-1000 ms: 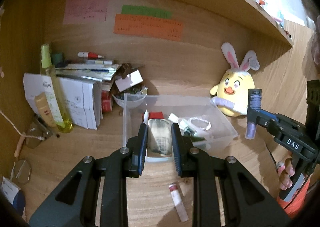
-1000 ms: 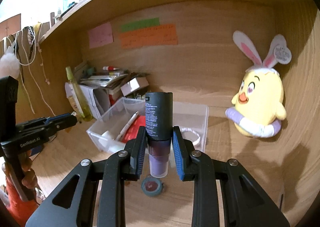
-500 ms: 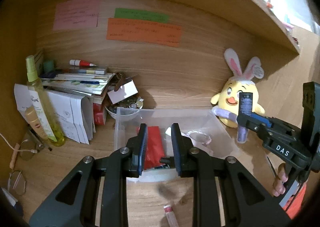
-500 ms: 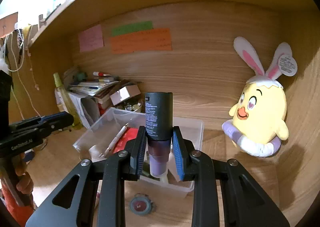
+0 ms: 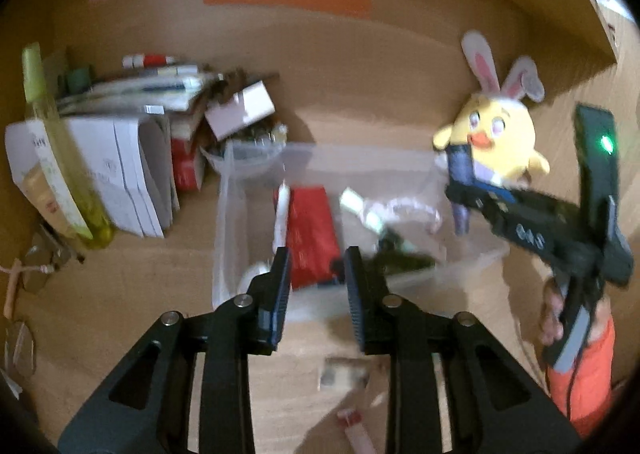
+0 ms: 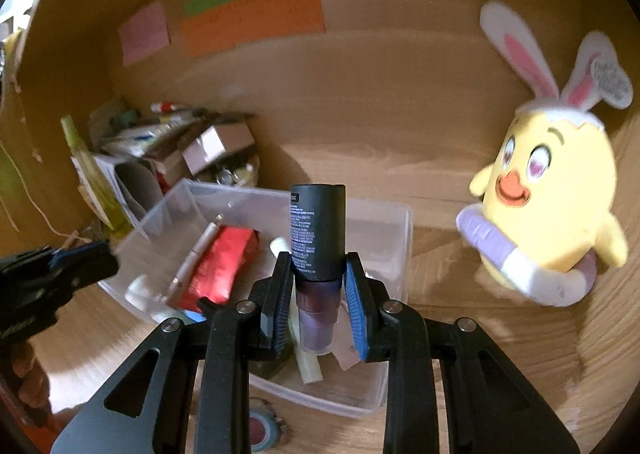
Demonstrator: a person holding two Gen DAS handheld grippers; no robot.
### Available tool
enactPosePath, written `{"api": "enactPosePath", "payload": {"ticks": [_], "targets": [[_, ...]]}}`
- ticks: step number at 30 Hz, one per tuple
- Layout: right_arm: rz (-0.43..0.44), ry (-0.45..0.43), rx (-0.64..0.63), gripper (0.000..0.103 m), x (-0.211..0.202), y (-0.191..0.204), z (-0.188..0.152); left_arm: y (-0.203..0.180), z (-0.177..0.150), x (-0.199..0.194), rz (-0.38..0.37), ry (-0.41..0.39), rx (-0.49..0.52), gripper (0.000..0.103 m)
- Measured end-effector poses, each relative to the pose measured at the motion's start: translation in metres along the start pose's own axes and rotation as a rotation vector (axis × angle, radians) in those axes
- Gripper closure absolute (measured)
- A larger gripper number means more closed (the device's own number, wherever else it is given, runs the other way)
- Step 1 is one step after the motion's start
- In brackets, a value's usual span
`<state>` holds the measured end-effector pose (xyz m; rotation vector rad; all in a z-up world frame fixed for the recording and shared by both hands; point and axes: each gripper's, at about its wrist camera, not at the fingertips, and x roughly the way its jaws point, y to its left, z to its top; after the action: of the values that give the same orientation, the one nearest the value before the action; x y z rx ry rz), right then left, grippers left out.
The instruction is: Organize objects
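A clear plastic bin (image 5: 222, 221) sits mid-desk with a red packet (image 5: 312, 230), a white pen (image 5: 282, 213) and other small items inside. My left gripper (image 5: 317, 266) hovers at the bin's near wall, its jaws opening with nothing between them. A small pale rectangular item (image 5: 344, 372) shows blurred on the desk just below its fingers. My right gripper (image 6: 316, 274) is shut on an upright dark bottle (image 6: 318, 225) with a purple lower part, held over the bin (image 6: 408, 221). From the left wrist view that bottle (image 5: 460, 161) hangs at the bin's right end.
A yellow plush chick (image 6: 552, 205) with bunny ears leans on the back wall at right. Stacked papers (image 5: 128, 173), a yellow-green spray bottle (image 5: 60, 157) and a small bowl (image 5: 248, 157) crowd the left. A tape roll (image 6: 262, 430) and a tube (image 5: 356, 426) lie in front of the bin.
The left gripper no longer holds the pale flat item it gripped a second ago, and its jaws stand wider. Both grippers moved forward and down; the right carried the bottle over the bin.
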<state>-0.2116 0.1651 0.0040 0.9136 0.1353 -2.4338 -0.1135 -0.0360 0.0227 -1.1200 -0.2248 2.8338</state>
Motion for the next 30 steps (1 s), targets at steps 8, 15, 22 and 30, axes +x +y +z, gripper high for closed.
{"api": "enactPosePath", "payload": {"ticks": [8, 15, 22, 30], "targets": [[-0.024, 0.065, -0.016, 0.080, 0.020, 0.003, -0.006, -0.021, -0.032, -0.002, 0.026, 0.033, 0.110, 0.045], [-0.044, 0.099, -0.042, 0.080, 0.030, 0.010, -0.010, -0.024, -0.053, 0.017, 0.001, 0.124, 0.131, 0.045], [-0.055, 0.113, -0.052, 0.080, 0.036, 0.013, -0.010, -0.021, -0.065, 0.033, -0.030, 0.200, 0.132, 0.045], [-0.055, 0.129, -0.048, 0.079, 0.042, 0.016, -0.007, -0.027, -0.070, 0.038, -0.035, 0.210, 0.146, 0.063]]}}
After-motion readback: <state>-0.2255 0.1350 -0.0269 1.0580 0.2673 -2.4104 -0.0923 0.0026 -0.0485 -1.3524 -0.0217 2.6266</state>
